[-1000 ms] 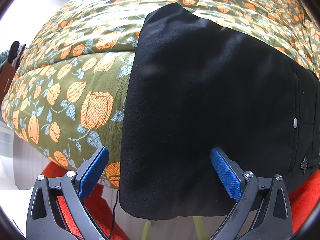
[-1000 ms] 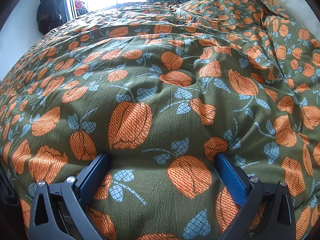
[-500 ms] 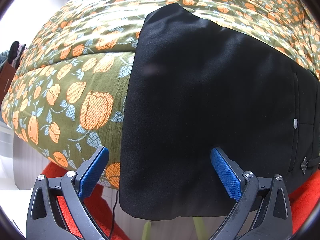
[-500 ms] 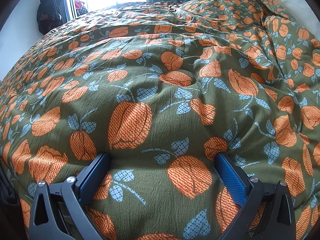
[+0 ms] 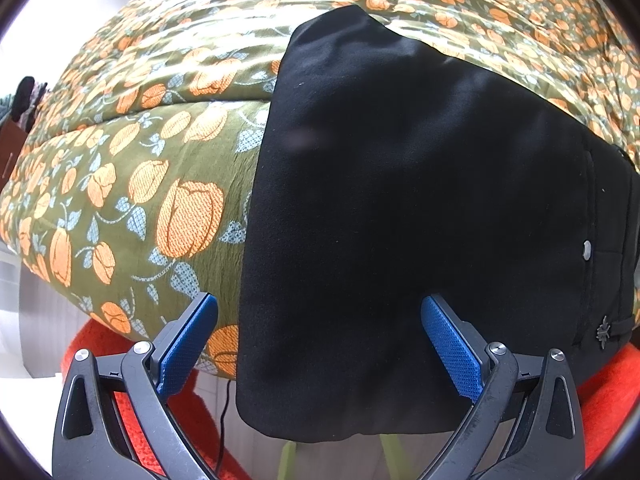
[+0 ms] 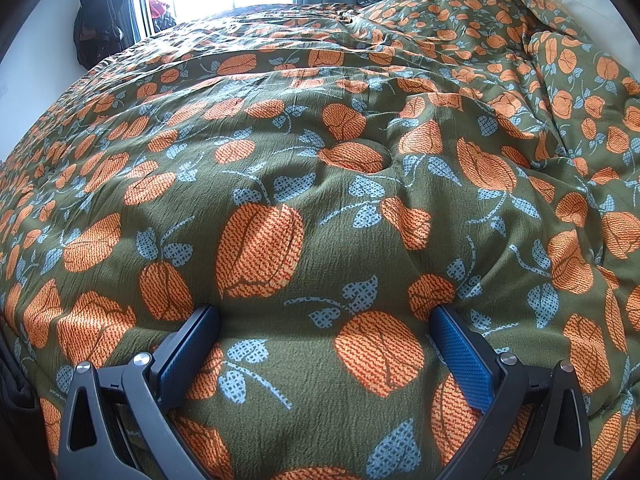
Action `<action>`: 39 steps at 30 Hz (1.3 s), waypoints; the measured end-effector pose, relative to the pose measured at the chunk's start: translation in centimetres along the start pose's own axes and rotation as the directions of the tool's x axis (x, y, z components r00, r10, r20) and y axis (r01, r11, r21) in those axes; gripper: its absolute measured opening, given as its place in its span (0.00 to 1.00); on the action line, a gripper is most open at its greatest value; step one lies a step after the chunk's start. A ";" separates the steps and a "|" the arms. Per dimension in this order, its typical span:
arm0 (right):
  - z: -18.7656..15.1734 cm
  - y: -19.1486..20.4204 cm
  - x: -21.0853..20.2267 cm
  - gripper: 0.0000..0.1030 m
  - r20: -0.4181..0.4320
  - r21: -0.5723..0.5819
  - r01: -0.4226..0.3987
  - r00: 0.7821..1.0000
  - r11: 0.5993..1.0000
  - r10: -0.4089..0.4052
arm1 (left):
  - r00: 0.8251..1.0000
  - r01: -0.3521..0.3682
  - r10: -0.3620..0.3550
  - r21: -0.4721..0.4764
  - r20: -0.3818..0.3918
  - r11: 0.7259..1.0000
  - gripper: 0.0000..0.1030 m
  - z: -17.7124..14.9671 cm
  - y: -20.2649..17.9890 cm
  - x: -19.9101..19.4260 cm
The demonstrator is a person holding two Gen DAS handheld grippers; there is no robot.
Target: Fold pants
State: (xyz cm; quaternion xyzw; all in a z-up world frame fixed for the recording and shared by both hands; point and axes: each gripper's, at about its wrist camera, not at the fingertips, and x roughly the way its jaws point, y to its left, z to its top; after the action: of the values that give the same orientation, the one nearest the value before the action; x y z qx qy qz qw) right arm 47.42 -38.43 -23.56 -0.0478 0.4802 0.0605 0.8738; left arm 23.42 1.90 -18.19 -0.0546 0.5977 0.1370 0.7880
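Black smooth-fabric pants (image 5: 420,208) folded flat on olive quilt with orange flower print (image 5: 120,168) | long axis away from left gripper (image 5: 320,344), near edge between spread, empty jaws | right gripper (image 6: 326,350) gaping, empty, over quilt only; left nearer

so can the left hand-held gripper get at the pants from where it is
Probably yes. The left hand-held gripper is open, and the near edge of the black pants hangs over the bed edge between its fingers, with nothing in the way.
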 end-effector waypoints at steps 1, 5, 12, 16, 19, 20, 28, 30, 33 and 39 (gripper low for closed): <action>0.0 0.0 0.0 1.00 0.000 0.000 0.000 1.000 1.000 0.000 | 1.000 -0.001 0.001 0.010 0.001 1.000 0.99 0.1 -0.1 -0.1; 0.0 0.0 0.0 1.00 0.000 0.000 0.000 1.000 1.000 0.000 | 1.000 0.009 -0.010 0.039 0.020 0.999 0.97 0.2 -0.2 -0.8; 0.0 0.0 0.0 1.00 0.000 0.000 0.000 1.000 1.000 0.000 | 0.995 0.052 -0.057 0.062 0.078 0.997 0.97 -0.3 0.7 -2.9; 0.0 0.0 0.0 1.00 0.000 0.000 0.000 1.000 1.000 0.000 | 0.989 0.060 -0.068 0.060 0.134 0.996 0.97 -0.6 2.5 -4.3; 0.0 0.0 0.0 1.00 0.000 0.000 0.000 1.000 1.000 0.000 | 0.986 0.091 -0.090 0.005 0.139 0.996 0.97 -0.8 4.5 -4.1; 0.0 -0.1 0.0 1.00 0.000 0.000 0.000 1.000 1.000 0.000 | 0.986 0.099 -0.096 -0.020 0.136 0.995 0.97 -0.8 5.3 -3.8; 0.0 0.2 0.0 1.00 -0.003 -0.006 0.009 1.000 1.000 -0.009 | 0.978 0.164 -0.145 -0.122 0.148 0.979 0.97 -2.3 10.4 -3.8; 0.3 0.2 0.4 1.00 -0.010 -0.006 0.007 1.000 1.000 -0.007 | 0.975 0.194 -0.174 -0.149 0.139 0.970 0.97 -2.4 11.2 -3.3; 1.1 -0.3 0.4 1.00 -0.068 0.013 -0.034 0.997 0.999 0.035 | 0.962 0.260 -0.240 -0.165 0.132 0.951 0.97 -2.1 12.5 -2.9; 0.0 -1.3 -10.5 0.99 0.108 0.194 -0.536 0.844 0.821 0.525 | 0.903 0.424 -0.406 -0.144 0.138 0.894 0.97 0.0 12.1 -2.1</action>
State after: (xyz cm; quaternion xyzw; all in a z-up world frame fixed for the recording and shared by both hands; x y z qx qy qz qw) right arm 42.06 -40.33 -14.69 0.1846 0.4563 0.2497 0.8339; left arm 19.51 13.15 -15.27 -0.2409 0.5166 0.0186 0.8214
